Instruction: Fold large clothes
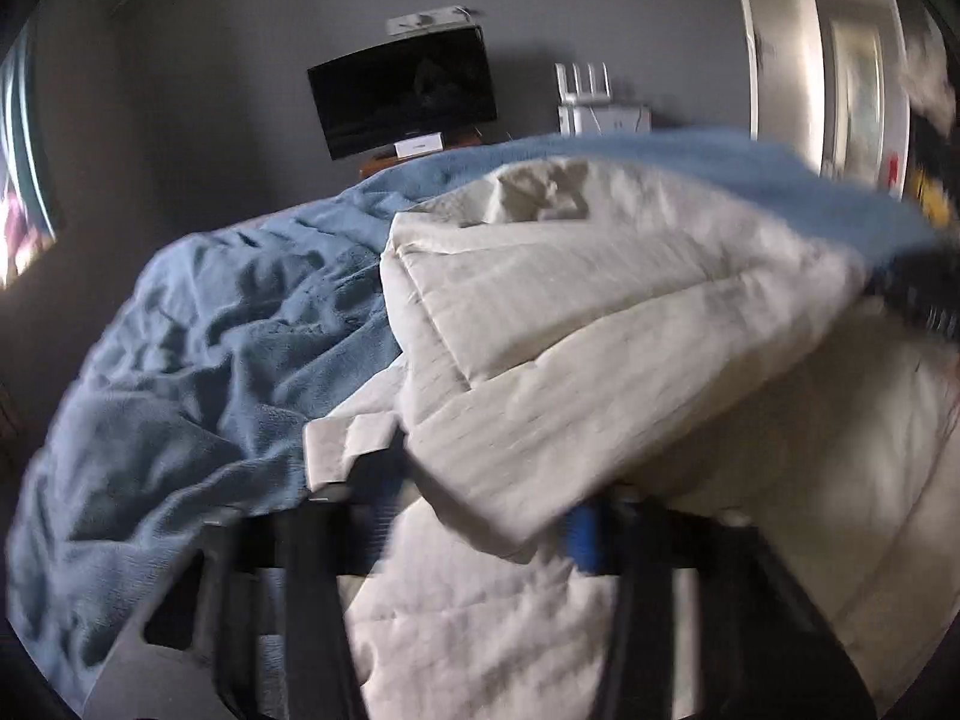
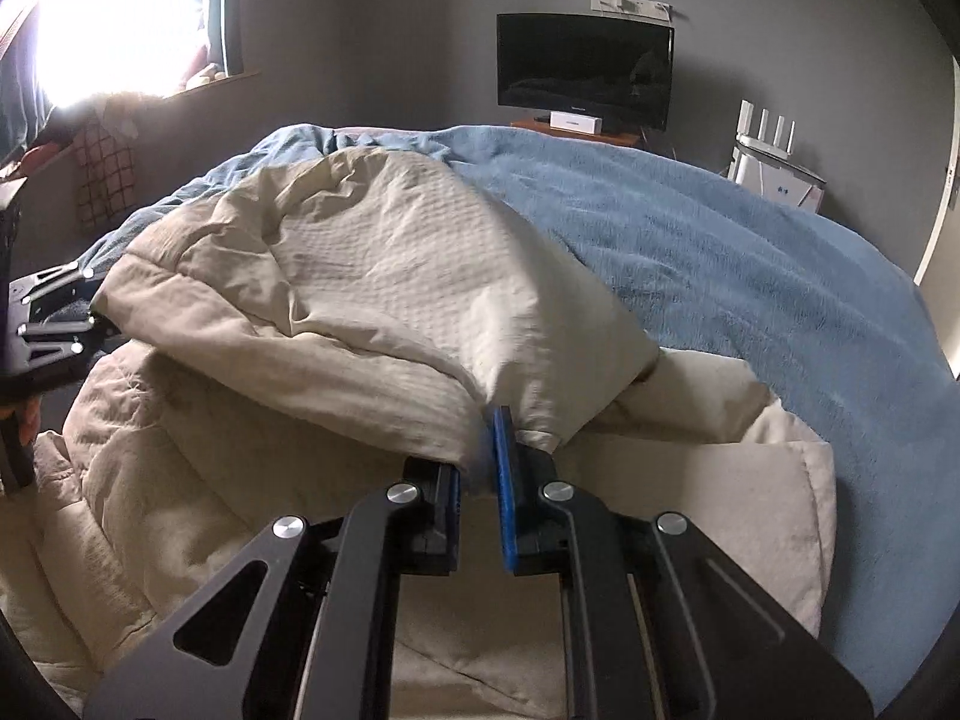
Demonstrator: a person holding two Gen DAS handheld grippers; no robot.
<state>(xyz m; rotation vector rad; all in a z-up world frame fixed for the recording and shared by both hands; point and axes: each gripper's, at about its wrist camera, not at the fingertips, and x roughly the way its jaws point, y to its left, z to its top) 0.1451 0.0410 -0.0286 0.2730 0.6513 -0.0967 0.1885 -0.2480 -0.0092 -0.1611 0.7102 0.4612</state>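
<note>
A large cream quilted cloth (image 1: 600, 312) lies on a bed covered by a blue fleece blanket (image 1: 198, 324). In the left wrist view my left gripper (image 1: 480, 510) is shut on a thick fold of the cloth, which bulges up between its fingers and hides most of them. One blue pad (image 1: 585, 540) shows. In the right wrist view my right gripper (image 2: 480, 462) is shut on a bunched corner of the cream cloth (image 2: 384, 276) and holds it up off the layer below. The left gripper (image 2: 54, 324) shows at the far left edge, gripping the other end of the same raised fold.
The blue blanket (image 2: 690, 252) spreads to the right and far side of the bed. Behind the bed stand a dark monitor (image 2: 585, 69) and a white router (image 2: 768, 144) against a grey wall. A bright window (image 2: 114, 18) is at the left and a doorway (image 1: 840, 60) at the right.
</note>
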